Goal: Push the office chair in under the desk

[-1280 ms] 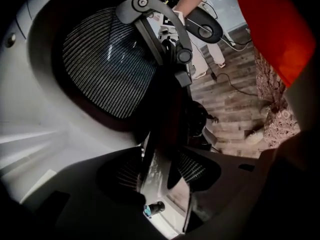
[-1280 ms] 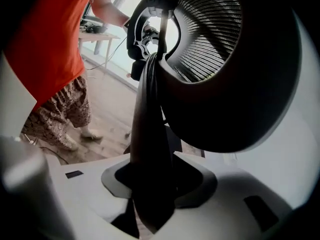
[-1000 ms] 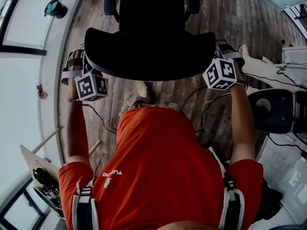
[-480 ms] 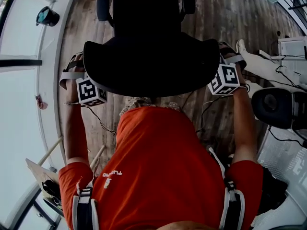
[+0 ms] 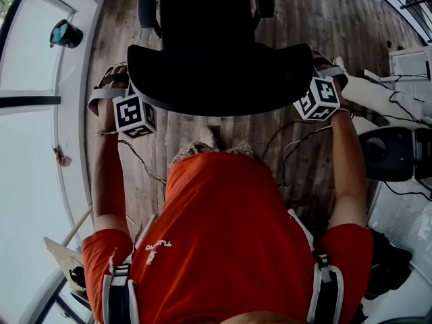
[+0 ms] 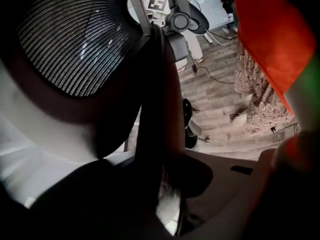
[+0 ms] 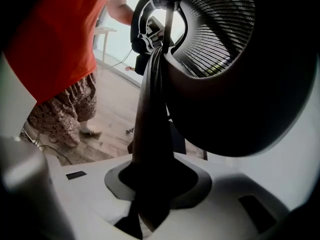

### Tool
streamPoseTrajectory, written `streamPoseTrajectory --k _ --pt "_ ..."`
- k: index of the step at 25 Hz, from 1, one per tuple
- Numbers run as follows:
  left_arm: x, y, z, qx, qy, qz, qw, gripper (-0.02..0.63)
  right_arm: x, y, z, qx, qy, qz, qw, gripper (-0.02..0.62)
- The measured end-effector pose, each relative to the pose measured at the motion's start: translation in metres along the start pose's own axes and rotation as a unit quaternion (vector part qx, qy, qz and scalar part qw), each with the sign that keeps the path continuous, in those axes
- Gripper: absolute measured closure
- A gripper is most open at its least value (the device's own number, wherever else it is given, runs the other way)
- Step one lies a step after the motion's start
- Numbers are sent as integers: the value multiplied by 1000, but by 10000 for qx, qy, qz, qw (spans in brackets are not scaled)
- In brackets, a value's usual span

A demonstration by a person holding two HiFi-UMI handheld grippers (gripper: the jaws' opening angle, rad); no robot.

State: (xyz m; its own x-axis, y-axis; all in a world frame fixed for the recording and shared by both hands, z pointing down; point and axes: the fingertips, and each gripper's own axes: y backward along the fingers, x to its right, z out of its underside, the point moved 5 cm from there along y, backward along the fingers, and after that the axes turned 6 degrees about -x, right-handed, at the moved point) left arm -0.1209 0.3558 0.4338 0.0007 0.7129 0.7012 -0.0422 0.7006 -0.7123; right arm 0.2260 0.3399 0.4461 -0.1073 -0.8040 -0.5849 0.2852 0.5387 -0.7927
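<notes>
From the head view we cannot see either pair of jaws. The wide black top of the office chair [image 5: 216, 66] covers them, and only the left marker cube [image 5: 133, 115] and the right marker cube [image 5: 318, 100] stick out at its two ends. The left gripper view is mostly dark, so we read the left gripper [image 6: 167, 176] by the black edge of the backrest [image 6: 75, 39] running down between its jaws. They have just been closing and now sit narrow, pinched on that edge. The right gripper [image 7: 152, 184] is clearer: its pale jaws have just been closing too and clamp the thin rim of the backrest

Behind both grippers stands the person in a red shirt [image 5: 229, 241], one shoe [image 5: 210, 138] on the wooden floor [image 5: 324, 19]. Outward of the right gripper we see cables [image 5: 297, 140] and a second black chair [image 5: 391, 152], cut off by the frame edge. Outward of the left gripper and ahead of it sits a small teal object [image 5: 65, 34] that we cannot name

The chair stands between the two grippers, its seat and armrests [image 5: 147, 5] ahead of them. Its backrest is black mesh in a curved dark frame
</notes>
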Motion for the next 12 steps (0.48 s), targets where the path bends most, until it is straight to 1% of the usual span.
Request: streamPoseTrajectory --k 7,12 --pt "-38 -40 13 108 -154 39 9998 531 37 -27 1 -65 -66 24 10000 472" --pt "-58 -62 11 142 -185 57 9997 537 63 -46 13 -135 -108 -64 9998 474"
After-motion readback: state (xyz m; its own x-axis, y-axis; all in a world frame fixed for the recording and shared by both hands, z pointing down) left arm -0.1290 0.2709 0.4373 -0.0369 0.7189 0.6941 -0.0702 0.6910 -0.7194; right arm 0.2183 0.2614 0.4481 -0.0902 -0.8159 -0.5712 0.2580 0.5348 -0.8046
